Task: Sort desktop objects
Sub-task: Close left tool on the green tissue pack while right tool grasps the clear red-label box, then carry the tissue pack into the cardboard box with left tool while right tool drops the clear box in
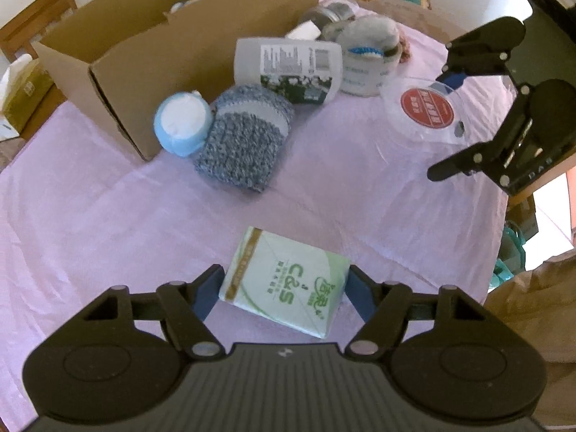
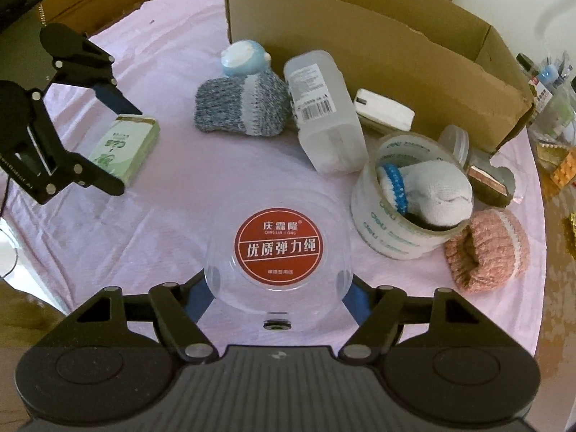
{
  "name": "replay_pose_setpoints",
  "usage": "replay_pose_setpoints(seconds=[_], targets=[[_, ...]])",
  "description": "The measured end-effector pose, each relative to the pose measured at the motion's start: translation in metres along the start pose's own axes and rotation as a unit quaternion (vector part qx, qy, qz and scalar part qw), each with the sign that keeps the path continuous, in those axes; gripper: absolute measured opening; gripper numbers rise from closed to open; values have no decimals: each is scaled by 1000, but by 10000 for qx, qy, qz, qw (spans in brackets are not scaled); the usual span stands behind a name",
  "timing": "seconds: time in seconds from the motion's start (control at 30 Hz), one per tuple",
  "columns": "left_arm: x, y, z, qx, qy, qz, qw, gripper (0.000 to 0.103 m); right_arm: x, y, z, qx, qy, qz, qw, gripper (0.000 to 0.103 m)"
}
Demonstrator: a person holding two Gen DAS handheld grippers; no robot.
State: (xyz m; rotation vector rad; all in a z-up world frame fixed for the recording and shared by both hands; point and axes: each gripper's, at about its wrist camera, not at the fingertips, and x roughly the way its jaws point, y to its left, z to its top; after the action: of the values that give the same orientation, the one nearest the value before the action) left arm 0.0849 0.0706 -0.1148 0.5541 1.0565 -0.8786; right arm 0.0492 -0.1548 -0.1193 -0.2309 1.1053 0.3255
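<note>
The tissue pack [image 1: 284,282] is bracketed by the left gripper [image 1: 284,288], jaws apart at either side, seemingly not yet clamped. The clear round box [image 2: 277,252] (red label up) lies likewise between the parted jaws of the right gripper [image 2: 275,288]. At twelve o'clock the cardboard box [image 2: 378,46] waits; the knitted sock [image 2: 241,104], bottle [image 2: 324,111] and tape roll [image 2: 403,216] are left unsorted on the bench [image 1: 144,216], so most sorting is judged undone.

"C&S" is printed in green on the pale green tissue packet [image 1: 284,282], and "庆鑫隆 QING LIN LONG 优质弹力绳" on the round red label of the clear plastic case [image 2: 279,241].
</note>
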Motion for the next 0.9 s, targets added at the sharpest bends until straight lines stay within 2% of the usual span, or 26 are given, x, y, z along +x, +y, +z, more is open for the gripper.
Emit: replay_pose_setpoints(seconds=[0.13, 0.23, 0.33, 0.53, 0.77, 0.9], targets=[[-15, 4, 2, -51, -146, 0, 9999, 73, -12, -1, 0, -40, -89, 13, 10000, 78], [-6, 16, 20, -73, -226, 2, 9997, 73, -21, 3, 1, -59, -178, 35, 9998, 78], [-8, 11, 31, -109, -337, 67, 9993, 73, -20, 7, 13, -115, -257, 4, 9996, 78], [-26, 9, 63, -164, -573, 167, 9981, 73, -37, 3, 23, -148, -454, -3, 9989, 78], [-37, 22, 100, -177, -924, 311, 9951, 73, -59, -5, 50, -256, -849, -132, 9960, 78], [-46, 35, 125, -188, -1153, 439, 9922, 73, -61, -11, 77, -303, -1049, -221, 9938, 78]])
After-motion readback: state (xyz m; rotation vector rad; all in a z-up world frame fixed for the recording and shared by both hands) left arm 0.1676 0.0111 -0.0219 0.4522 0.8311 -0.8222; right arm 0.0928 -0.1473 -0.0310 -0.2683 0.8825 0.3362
